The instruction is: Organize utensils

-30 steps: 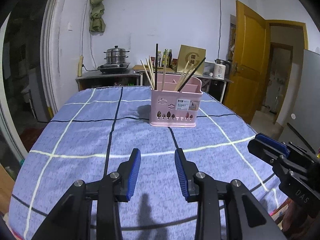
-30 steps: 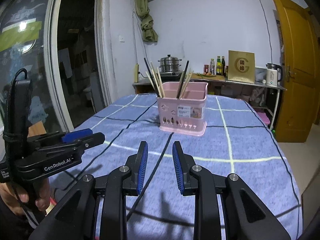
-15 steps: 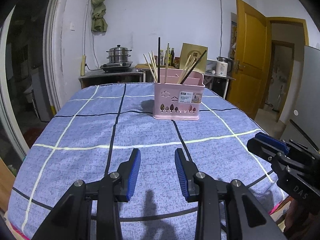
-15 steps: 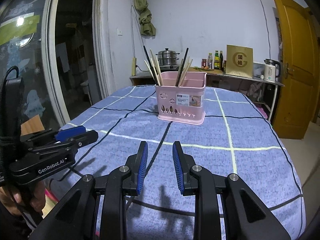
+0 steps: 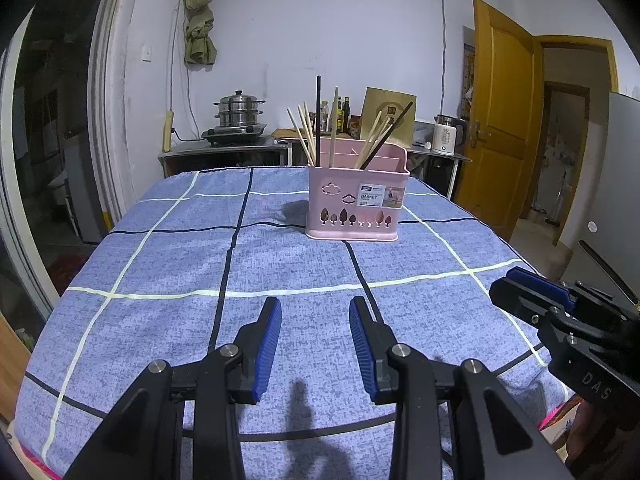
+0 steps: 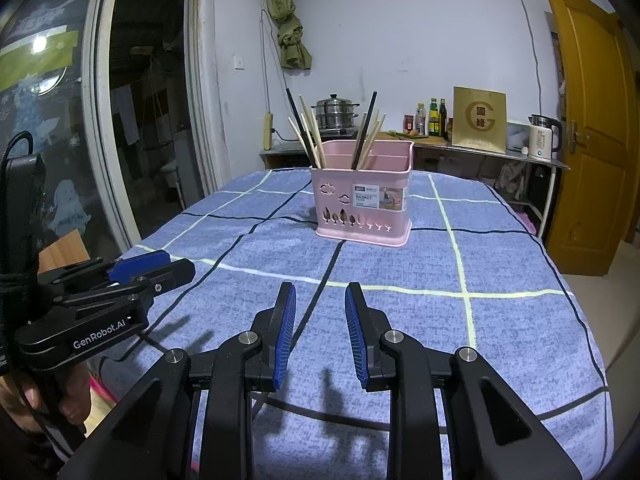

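**Both grippers empty, basket far across the table**

Left wrist view: the left gripper point(image 5: 315, 312) hangs over the blue checked tablecloth point(image 5: 160, 260), jaws parted with nothing between them. The pink utensil basket point(image 5: 356, 196) stands well ahead, chopsticks point(image 5: 308, 132) upright inside.

Right wrist view: the right gripper point(image 6: 320, 300) is likewise released and empty. The basket point(image 6: 362, 200) sits ahead, well apart from it.

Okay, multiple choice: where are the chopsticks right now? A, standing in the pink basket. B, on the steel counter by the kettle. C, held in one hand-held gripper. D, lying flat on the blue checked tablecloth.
A: the chopsticks stand in the pink basket, and both hand-held grippers are empty.
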